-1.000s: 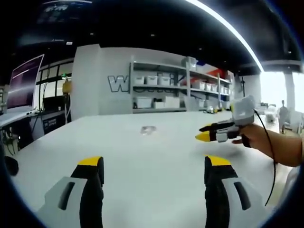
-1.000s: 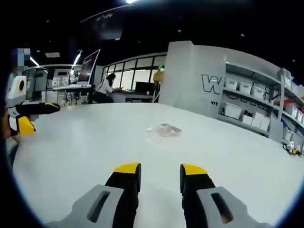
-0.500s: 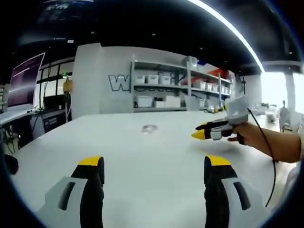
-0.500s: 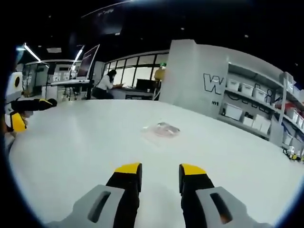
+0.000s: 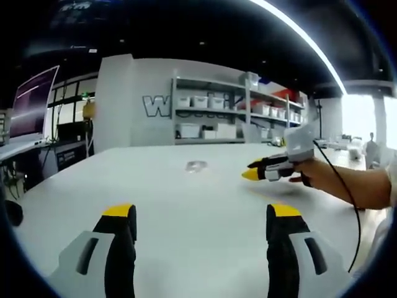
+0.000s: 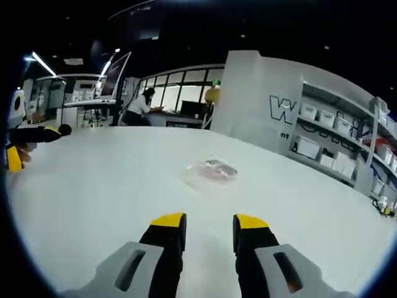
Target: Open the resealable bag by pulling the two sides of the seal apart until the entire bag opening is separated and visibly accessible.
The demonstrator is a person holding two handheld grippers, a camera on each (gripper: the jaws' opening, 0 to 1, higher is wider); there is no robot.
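Bag [image 6: 212,171] lay flat mid-table [image 6: 93,186], dead ahead of right gripper [image 6: 208,223], jaws slightly apart, empty. Looked nearer right than left gripper [image 5: 198,214], jaws wide apart. Long axis ran across the approach.

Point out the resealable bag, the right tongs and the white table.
resealable bag [image 6: 211,171], right gripper view, middle of the clear plastic.
right tongs [image 6: 208,221], right gripper view, midway between the yellow tips.
white table [image 6: 93,186], right gripper view, bare surface.
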